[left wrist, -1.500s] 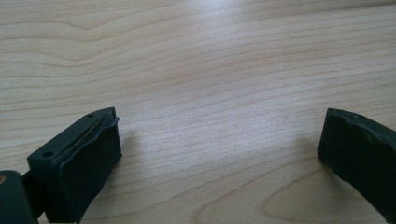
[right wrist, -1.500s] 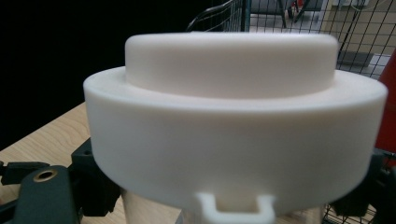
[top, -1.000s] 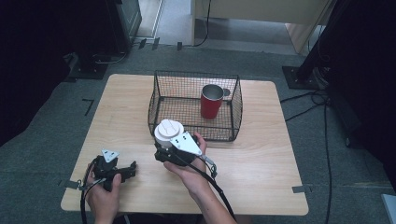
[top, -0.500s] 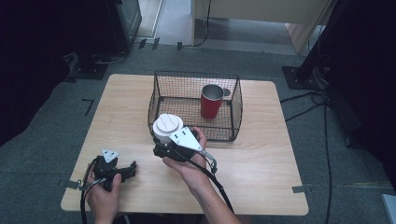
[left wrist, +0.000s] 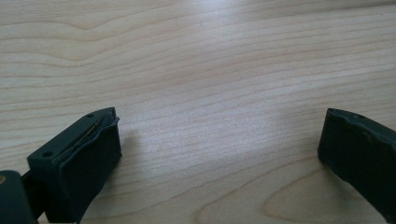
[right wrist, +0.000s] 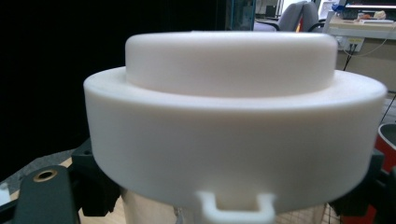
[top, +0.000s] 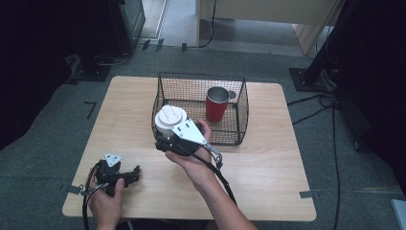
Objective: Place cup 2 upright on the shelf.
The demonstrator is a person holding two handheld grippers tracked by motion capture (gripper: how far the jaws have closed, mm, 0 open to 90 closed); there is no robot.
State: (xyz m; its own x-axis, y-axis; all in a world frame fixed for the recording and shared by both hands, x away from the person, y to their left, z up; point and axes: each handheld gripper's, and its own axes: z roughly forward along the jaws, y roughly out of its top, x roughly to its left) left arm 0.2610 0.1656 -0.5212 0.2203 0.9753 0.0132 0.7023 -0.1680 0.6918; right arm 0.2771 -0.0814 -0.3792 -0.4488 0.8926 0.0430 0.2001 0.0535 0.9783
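Pale wooden tabletop (top: pixel 268 158) carries a wire basket (top: pixel 242 120) with a red cup (top: pixel 216 104) already inside; a white lidded cup (top: pixel 169 120) is gripped by the right tongs (top: pixel 165 139) at the basket's near corner, apparently not yet placed; the left tongs (top: pixel 130 175) are held wide open, empty

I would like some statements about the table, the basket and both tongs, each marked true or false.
1. The red cup stands upright inside the wire basket. True.
2. The right tongs grip a white lidded container. True.
3. The left tongs hold a spoon. False: their jaws stand open above bare wooden table.
4. The white lidded container lies on its side inside the basket. False: it is upright, held at the basket's near left corner.
5. The left tongs are near the table's front left corner. True.
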